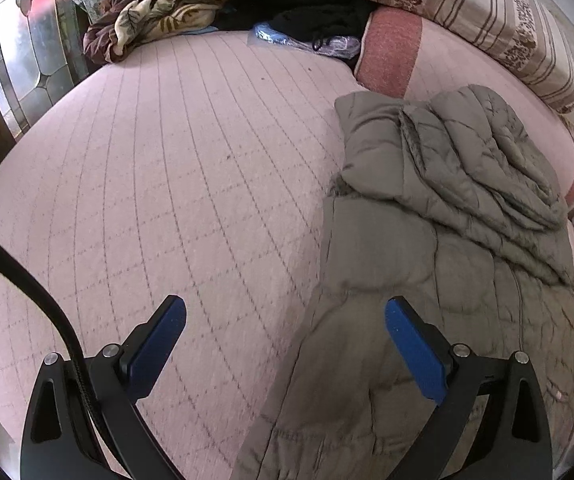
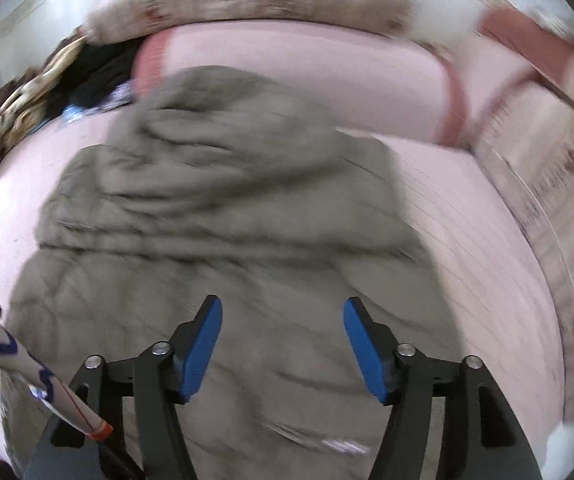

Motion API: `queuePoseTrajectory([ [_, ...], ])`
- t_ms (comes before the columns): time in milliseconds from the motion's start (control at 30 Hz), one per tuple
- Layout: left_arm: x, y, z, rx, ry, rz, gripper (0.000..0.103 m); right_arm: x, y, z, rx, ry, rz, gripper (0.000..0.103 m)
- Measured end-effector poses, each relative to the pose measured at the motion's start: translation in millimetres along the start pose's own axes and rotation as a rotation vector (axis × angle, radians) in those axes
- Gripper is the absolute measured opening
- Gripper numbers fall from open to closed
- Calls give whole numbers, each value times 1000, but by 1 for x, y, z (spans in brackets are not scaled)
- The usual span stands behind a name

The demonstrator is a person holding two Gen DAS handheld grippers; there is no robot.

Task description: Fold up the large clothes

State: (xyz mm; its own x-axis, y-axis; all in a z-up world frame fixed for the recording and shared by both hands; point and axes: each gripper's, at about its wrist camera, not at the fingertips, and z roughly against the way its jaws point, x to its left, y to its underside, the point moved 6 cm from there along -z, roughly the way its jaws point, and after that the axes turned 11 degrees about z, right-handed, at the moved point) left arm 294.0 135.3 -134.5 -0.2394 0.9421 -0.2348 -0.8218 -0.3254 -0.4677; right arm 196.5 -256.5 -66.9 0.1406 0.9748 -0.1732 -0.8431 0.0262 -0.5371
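Note:
A grey-brown quilted puffer coat [image 1: 439, 240] lies on the pink bed, its upper part folded over itself into a long strip. In the left wrist view my left gripper [image 1: 285, 306] hangs open over the coat's left edge, one blue pad above the bedspread and the other above the coat, nothing between them. The right wrist view is blurred by motion. It shows the same coat [image 2: 223, 216] spread below my right gripper [image 2: 282, 306], whose blue pads stand wide apart with nothing held.
The pink grid-patterned bedspread [image 1: 159, 184] stretches left of the coat. A floral blanket [image 1: 167, 8], dark clothes [image 1: 307, 8] and a plastic bag are piled at the far edge. Striped pillows [image 1: 487, 20] line the right side. A patterned sleeve [image 2: 27, 368] shows at lower left.

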Motion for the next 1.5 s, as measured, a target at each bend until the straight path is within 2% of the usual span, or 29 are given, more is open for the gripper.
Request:
queuePoseTrajectory([
  [100, 7, 12, 5, 17, 34, 15, 100, -63, 52, 9, 39, 28, -98, 77],
  [233, 18, 33, 11, 92, 135, 41, 100, -129, 119, 7, 86, -28, -282, 78],
  [300, 26, 41, 12, 131, 159, 72, 99, -149, 143, 0, 99, -58, -350, 78],
  [433, 37, 54, 13, 228, 257, 144, 99, -164, 175, -21, 115, -158, -428, 78],
  [467, 37, 58, 11, 251, 266, 153, 96, -162, 177, -24, 110, -183, -443, 78],
  [533, 38, 68, 5, 321, 287, 171, 80, -160, 183, -30, 90, -241, -481, 78],
  [567, 37, 72, 3, 340, 295, 168, 80, -159, 185, -33, 80, -280, -501, 78],
  [667, 33, 76, 4, 321, 297, 154, 80, -155, 185, -40, 57, -349, -537, 80],
  [833, 32, 84, 4, 326, 352, 193, 81, -150, 181, -43, 34, -391, -521, 80],
  [933, 33, 80, 9, 331, 339, 208, 80, -155, 181, -44, 14, -415, -559, 79],
  [1033, 34, 69, 6, 293, 295, 195, 80, -161, 180, -47, 12, -435, -604, 79],
  [1100, 29, 70, -6, 330, 307, 183, 80, -160, 178, -49, 11, -435, -614, 79],
  [1167, 23, 71, -9, 332, 313, 148, 81, -157, 176, -51, 17, -441, -604, 79],
  [1267, 14, 79, -7, 378, 406, 111, 81, -152, 175, -52, 28, -496, -580, 79],
  [1400, 21, 97, 0, 451, 558, 172, 81, -143, 179, -50, 49, -641, -608, 79],
  [1467, 26, 105, 4, 458, 603, 200, 81, -130, 184, -47, 65, -721, -598, 79],
  [1500, 29, 110, 7, 457, 620, 205, 81, -126, 185, -45, 69, -729, -586, 79],
])
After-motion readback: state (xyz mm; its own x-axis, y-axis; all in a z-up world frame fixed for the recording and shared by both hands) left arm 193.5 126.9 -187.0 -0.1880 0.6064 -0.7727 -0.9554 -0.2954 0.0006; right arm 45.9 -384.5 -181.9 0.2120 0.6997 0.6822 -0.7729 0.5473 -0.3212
